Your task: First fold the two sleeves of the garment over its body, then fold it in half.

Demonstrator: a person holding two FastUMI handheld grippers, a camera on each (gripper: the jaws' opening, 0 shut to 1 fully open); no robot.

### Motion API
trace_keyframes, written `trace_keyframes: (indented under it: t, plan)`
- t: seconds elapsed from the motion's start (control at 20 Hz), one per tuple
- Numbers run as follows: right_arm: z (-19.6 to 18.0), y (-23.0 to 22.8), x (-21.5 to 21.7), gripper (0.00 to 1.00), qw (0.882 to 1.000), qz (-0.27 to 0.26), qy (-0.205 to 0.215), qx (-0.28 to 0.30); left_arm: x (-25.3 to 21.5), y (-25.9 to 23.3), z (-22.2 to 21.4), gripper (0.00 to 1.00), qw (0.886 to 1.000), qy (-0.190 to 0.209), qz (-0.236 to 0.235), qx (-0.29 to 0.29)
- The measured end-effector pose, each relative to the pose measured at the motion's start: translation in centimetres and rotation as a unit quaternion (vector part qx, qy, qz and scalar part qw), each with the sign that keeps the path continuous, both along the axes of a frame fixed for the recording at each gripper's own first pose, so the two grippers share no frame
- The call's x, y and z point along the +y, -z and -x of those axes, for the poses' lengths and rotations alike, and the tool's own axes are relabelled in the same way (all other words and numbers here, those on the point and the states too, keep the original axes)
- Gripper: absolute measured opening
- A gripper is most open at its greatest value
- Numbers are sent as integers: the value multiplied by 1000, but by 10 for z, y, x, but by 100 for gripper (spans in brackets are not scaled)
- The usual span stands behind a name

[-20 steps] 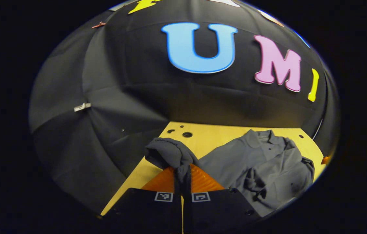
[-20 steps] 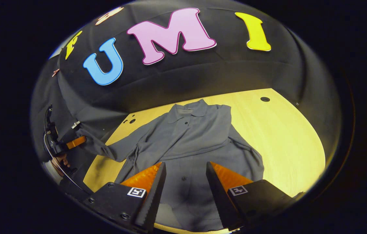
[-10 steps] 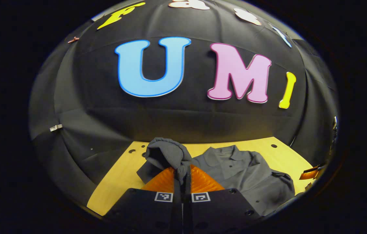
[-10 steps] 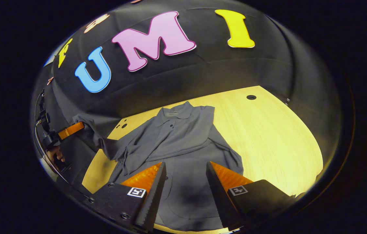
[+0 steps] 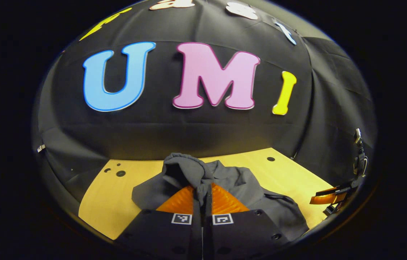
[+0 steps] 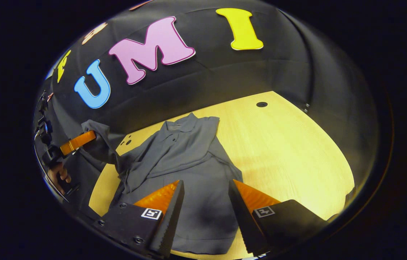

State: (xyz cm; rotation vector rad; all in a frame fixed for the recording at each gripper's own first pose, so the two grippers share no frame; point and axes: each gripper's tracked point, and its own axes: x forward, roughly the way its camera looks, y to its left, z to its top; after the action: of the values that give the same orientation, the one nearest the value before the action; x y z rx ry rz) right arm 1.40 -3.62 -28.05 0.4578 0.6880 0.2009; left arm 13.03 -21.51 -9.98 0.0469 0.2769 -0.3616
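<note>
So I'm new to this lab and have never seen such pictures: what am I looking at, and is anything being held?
These are two handheld claws, one in each of a person's hands, each carrying a fisheye camera looking along its own fingers. On the pale wooden table lies a grey button-up collared shirt. In the left gripper view, the left claw is shut on the shirt's grey sleeve, lifted off the table. In the right gripper view, the right claw hangs open above the shirt's lower body, holding nothing; the left claw and the hand holding it appear at the far left.
</note>
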Motion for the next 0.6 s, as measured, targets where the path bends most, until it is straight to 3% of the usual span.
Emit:
trace_keyframes:
  t: [0.6]
  plan:
    - [13,42,-56,77,1000,8,-13,28,-132,95,38,6,994,80,-61,38]
